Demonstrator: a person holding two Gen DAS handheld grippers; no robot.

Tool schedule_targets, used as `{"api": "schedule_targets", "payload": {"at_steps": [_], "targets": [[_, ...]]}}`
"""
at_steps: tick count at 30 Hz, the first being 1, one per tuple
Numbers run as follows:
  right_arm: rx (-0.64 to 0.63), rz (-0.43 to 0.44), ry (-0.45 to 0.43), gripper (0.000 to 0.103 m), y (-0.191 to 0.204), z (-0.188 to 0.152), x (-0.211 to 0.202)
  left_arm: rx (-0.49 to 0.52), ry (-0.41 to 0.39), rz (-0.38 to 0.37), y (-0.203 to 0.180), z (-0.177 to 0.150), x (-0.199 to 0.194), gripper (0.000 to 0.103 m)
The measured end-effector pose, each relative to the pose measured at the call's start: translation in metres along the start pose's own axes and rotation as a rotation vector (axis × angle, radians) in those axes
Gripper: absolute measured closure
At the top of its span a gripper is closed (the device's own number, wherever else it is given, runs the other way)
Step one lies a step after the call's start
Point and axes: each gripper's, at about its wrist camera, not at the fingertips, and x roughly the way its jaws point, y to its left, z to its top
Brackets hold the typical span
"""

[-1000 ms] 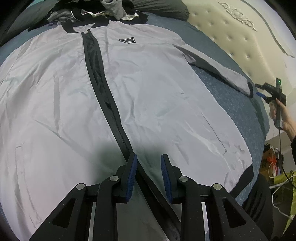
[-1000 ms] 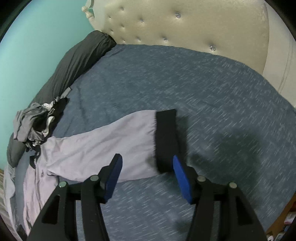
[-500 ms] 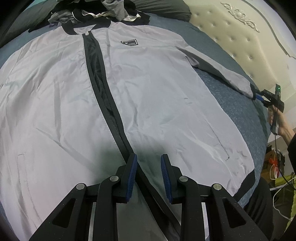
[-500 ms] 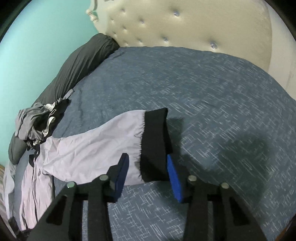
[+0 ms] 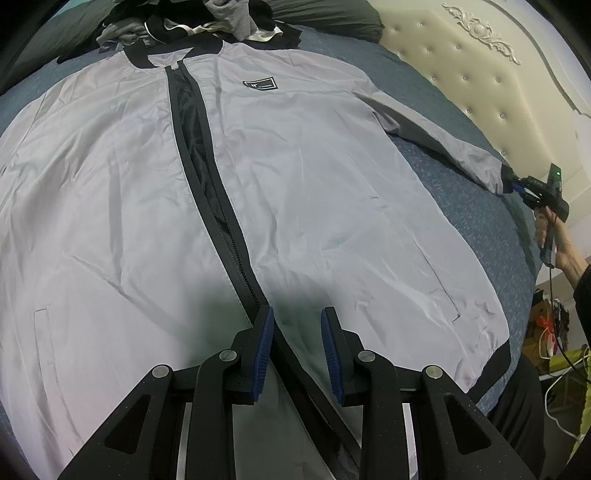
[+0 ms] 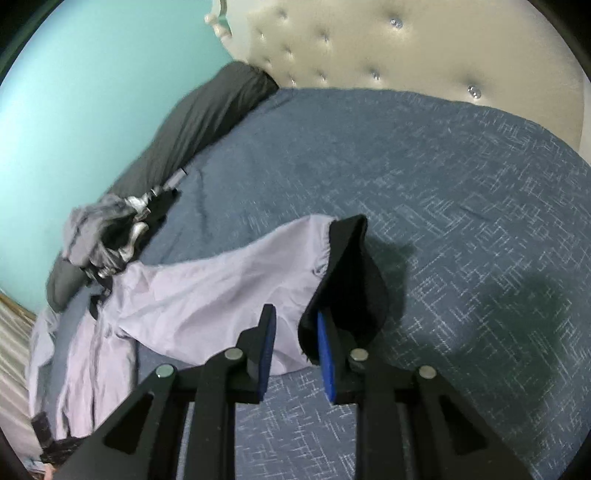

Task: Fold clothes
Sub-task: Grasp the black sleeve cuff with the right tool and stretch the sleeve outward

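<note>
Right gripper point(image 6: 295, 325) at the sleeve cuff, left gripper point(image 5: 297, 321) parked over the hem.

Right jaws have just been closing — now narrow, with the black cuff point(image 6: 351, 280) and the sleeve's point(image 6: 229, 291) edge between the blue pads; cuff is bunched and lifted off the blue bedspread point(image 6: 461, 192) against the right pad. Can't confirm both pads are pressing. Left jaws sit partly open over the jacket's point(image 5: 314, 177) lower front, next to the black zipper point(image 5: 221, 229) — nothing between them. Jacket lies flat, front up, collar toward the clothes pile point(image 5: 221, 22) by the dark pillow point(image 6: 199, 125). Its one sleeve stretches out toward the tufted headboard point(image 5: 480, 74), with the right gripper and a hand point(image 5: 554, 240) at its end.
</note>
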Motion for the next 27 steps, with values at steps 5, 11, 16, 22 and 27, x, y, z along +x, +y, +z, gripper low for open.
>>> {"api": "schedule_targets", "payload": {"at_steps": [5,11,16,22,27], "targets": [[0.001,0.012,0.001,0.079,0.000,-0.003,0.000,0.006,0.002,0.001,-0.002,0.000,0.000,0.074],[-0.022,-0.006,-0.015,0.096,0.005,0.000,-0.017,0.009,0.004,0.000,-0.002,0.001,0.001,0.074],[0.125,0.062,-0.081,0.098,-0.008,0.028,-0.044,0.011,0.005,0.002,-0.004,0.002,0.002,0.074],[0.165,-0.004,-0.116,0.099,-0.014,0.066,-0.048,0.013,0.007,0.004,-0.006,0.003,0.002,0.074],[0.206,-0.124,-0.065,0.099,-0.021,0.072,-0.019,0.018,0.018,0.010,-0.007,0.002,0.003,0.074]]}}
